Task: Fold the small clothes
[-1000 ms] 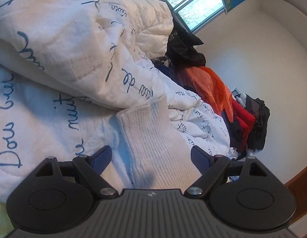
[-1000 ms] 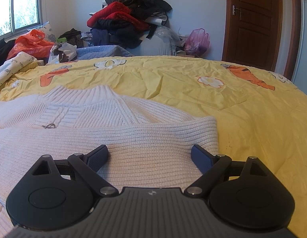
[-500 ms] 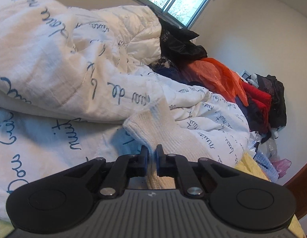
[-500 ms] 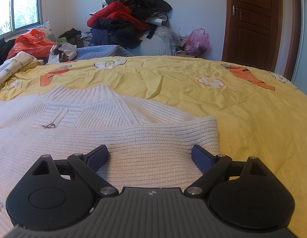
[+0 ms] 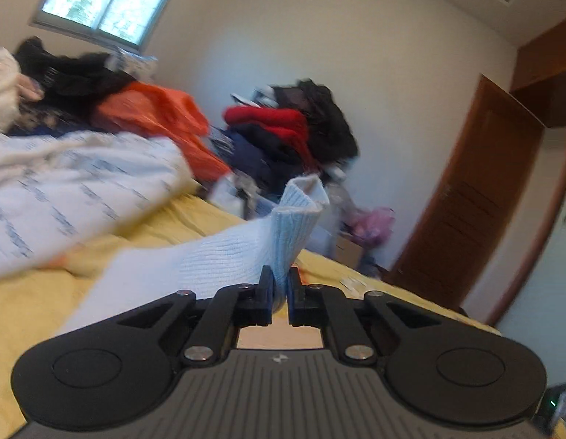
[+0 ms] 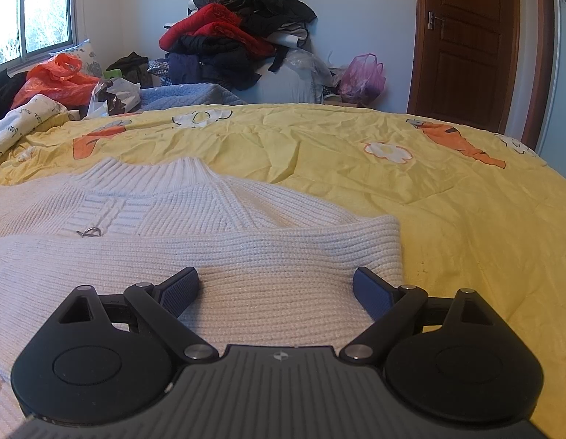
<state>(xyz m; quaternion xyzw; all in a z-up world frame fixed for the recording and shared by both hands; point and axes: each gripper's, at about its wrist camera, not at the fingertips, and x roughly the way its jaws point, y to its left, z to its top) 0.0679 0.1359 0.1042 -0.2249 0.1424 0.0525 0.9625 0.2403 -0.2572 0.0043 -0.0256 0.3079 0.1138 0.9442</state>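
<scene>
One white knit sweater point(image 6: 217, 256) flat on yellow bedspread point(image 6: 466, 197), collar away from cam, one sleeve already across chest, prob. first fold. Other sleeve's cuff point(image 5: 295, 216) pinched in left gripper point(image 5: 280, 289), clenched on knit, raised off bed, apparently to carry across. Right gripper point(image 6: 275, 289) spread wide, nothing gripped, low over folded sleeve. Two grippers, one garment.

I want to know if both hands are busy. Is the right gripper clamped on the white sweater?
No: the right gripper stands wide open above the white sweater, its pads apart and pinching no knit.
</scene>
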